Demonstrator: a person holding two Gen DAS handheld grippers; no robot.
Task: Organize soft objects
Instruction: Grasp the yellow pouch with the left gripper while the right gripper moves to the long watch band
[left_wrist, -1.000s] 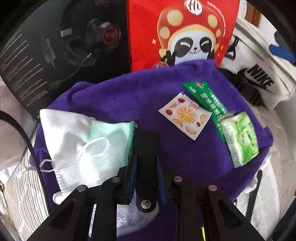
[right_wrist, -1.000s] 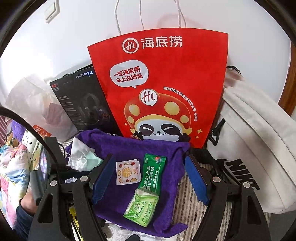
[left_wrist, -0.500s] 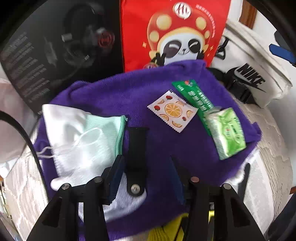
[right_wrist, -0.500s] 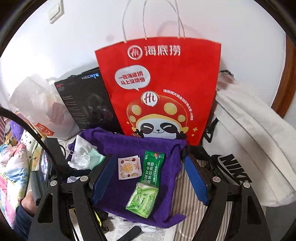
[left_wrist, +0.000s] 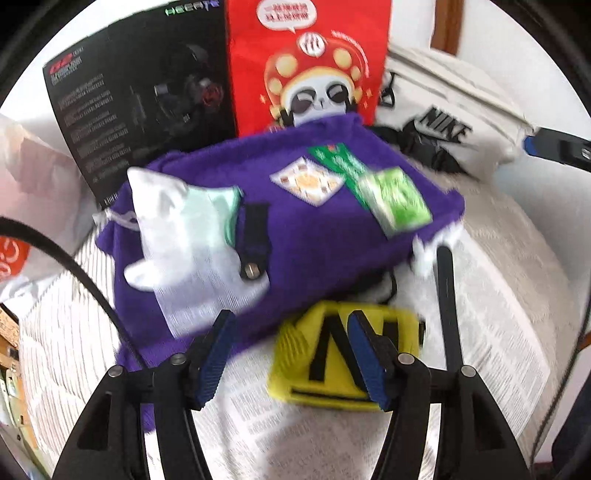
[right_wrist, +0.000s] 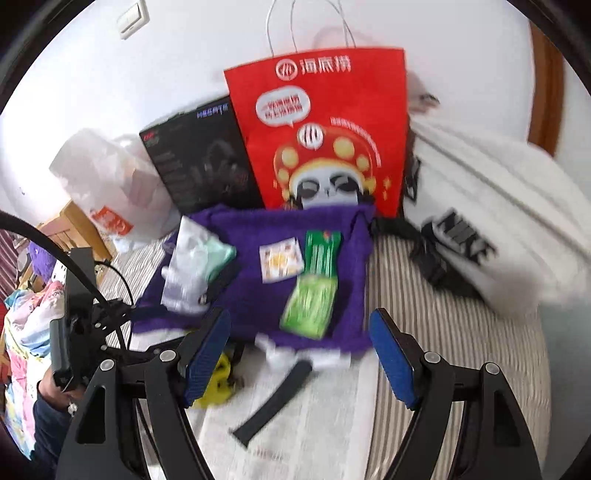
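A purple towel lies spread on the bed. On it rest a white and mint cloth bundle, a short black strap, an orange-printed sachet, a green strip packet and a green tissue pack. My left gripper hovers at the towel's near edge, over a yellow and black object. Its jaws are opening with nothing between them. My right gripper stands open and empty, back from the towel, with the tissue pack ahead of it.
Behind the towel stand a red paper bag and a black headset box. A white Nike bag lies at the right. A long black strap rests on printed paper. A white plastic bag is at the far left.
My left gripper let go of the short black strap, which stays on the towel, opened and drew back; the yellow object came into view. My right gripper also drew back, still open.
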